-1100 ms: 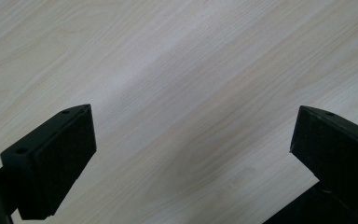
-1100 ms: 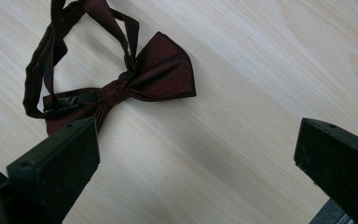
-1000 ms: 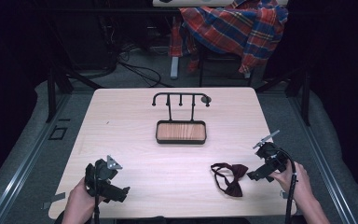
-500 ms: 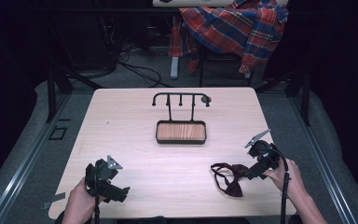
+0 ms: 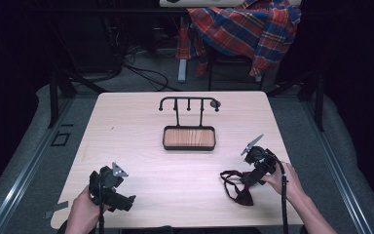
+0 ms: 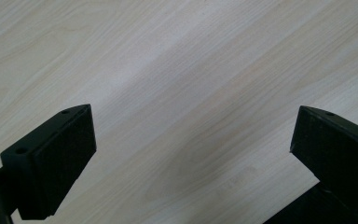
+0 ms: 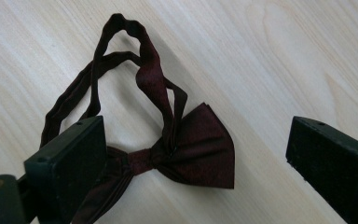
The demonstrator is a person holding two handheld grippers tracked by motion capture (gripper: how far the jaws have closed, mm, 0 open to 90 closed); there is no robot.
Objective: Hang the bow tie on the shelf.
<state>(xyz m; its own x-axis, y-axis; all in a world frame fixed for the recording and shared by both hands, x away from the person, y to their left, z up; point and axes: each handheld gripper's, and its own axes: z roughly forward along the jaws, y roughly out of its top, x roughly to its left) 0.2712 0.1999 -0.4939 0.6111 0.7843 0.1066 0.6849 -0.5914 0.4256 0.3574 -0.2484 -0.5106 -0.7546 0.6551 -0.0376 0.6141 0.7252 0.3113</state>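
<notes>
Dark red cloth marks the bow tie [image 5: 237, 186], which lies flat on the pale wood bench [image 5: 185, 175] near its front right edge, its strap looped out to the left and far side. The right tool [image 7: 193, 154] hovers just over it with its jaws spread wide; they have just been closing a little, and the knot and one wing of the bow sit between them, with no pad pressing on the cloth. In the high view this right tool [image 5: 254, 174] is at the right end of the tie. The left tool [image 5: 119, 197] rests at the front left, well apart from the tie, its jaws wide open over bare wood. A small wooden tray [image 5: 189, 138] with a black hook rack [image 5: 189, 103] stands mid-bench, farther back.
</notes>
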